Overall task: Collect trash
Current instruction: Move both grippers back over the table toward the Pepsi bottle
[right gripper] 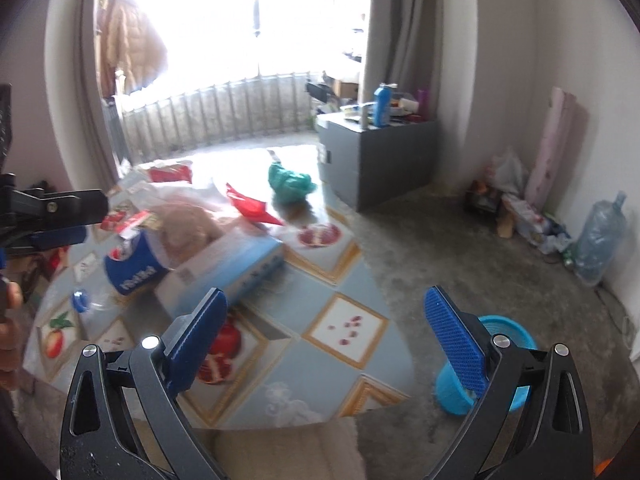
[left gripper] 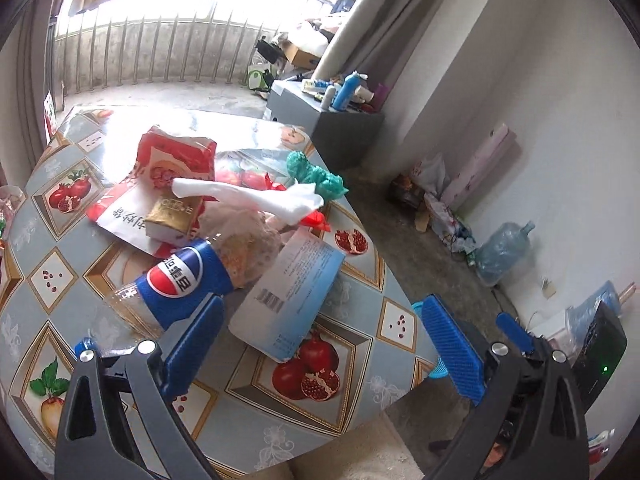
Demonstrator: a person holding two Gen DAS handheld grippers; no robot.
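Left tool (left gripper: 320,344): blue pads spread wide apart, gripping nothing, hanging low over the near edge of the worktop (left gripper: 60,216). Its left pad sits right next to the Pepsi bottle (left gripper: 180,280); can't tell if it's actually touching.

Right tool (right gripper: 324,328): also wide apart, nothing in it, over the near right bit of the worktop. This view is pretty blurry.

Trash pile: all heaped in the middle of the worktop with the pomegranate-print cover.

Pepsi bottle: lying on its side at the front left of the heap, blue cap (left gripper: 82,346) pointing toward us.

Blue-white box (left gripper: 288,300): flat, just right of the bottle, leaning up against it.

Clear bag (left gripper: 248,244): crumpled, behind the bottle and box, something brownish inside.

White tissue (left gripper: 256,196): draped across the top of the heap.

Gold carton (left gripper: 172,212): sits on a red and white wrapper (left gripper: 120,216) further back.

Red snack bag (left gripper: 176,156): standing at the back of the pile.

Green bag (left gripper: 316,172): balled up at the far right edge, a bit apart from the rest.

Blue bin (right gripper: 480,368): on the floor just off the worktop's right side, partly hidden behind the right tool's pad.

Grey cabinet (right gripper: 392,156): against the wall further back, bottles on top.
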